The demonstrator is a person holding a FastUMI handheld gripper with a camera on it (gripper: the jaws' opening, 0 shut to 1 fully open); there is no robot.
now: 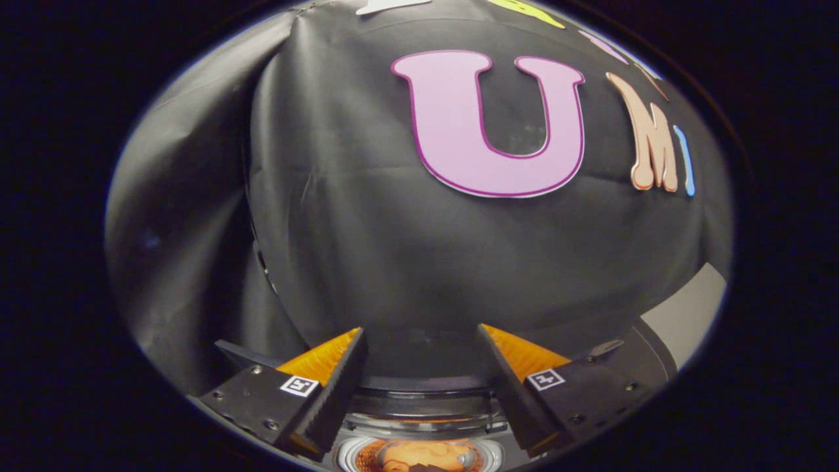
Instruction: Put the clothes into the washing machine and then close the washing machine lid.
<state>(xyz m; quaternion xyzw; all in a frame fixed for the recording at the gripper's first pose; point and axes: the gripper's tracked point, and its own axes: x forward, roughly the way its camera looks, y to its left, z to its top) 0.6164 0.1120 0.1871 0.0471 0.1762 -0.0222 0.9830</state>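
Note:
My gripper (420, 330) is open, its two fingers spread wide with nothing between them. Low between the fingers and close under the camera lies the washing machine (419, 419), a small one with a round silver-rimmed opening. Orange clothes (419, 455) sit inside that opening. Just beyond the opening a dark curved band with a clear edge, the lid (423, 387), runs across behind the drum; I cannot tell how far it is raised. The fingertips point over the machine at the black cloth wall.
The black cloth wall (393, 249) stands straight ahead and folds round on the left. A pale grey surface (688, 314) shows beyond the right finger.

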